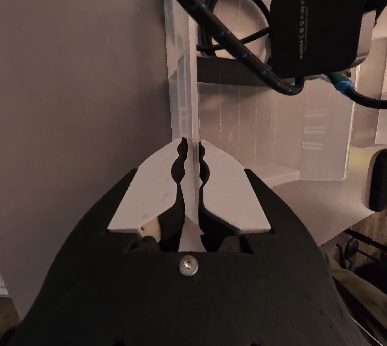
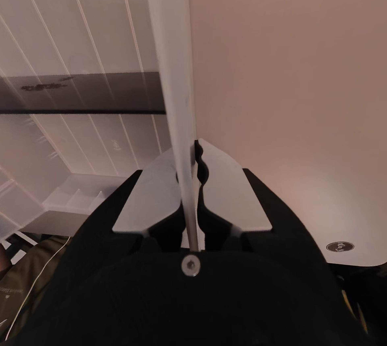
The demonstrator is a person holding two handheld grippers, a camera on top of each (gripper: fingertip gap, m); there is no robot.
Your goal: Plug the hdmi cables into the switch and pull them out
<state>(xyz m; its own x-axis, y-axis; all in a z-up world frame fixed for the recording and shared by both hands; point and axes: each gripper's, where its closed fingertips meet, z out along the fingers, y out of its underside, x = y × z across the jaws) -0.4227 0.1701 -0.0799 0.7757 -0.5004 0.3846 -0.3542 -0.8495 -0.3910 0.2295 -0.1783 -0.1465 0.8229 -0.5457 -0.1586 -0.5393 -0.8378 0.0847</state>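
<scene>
Left gripper closed on the rim of a clear bin; switch and cables ahead, upper right. Right gripper likewise clamps the bin rim.

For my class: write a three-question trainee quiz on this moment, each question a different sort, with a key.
1. True or false: the left gripper is closed on the rim of the clear plastic bin.
2. Multiple choice: the right gripper grips (A) a cable, (B) the bin's rim, (C) nothing.
3. Fill in: the black braided cable has flecks of ____.

Key: 1 true; 2 B; 3 blue.
</scene>
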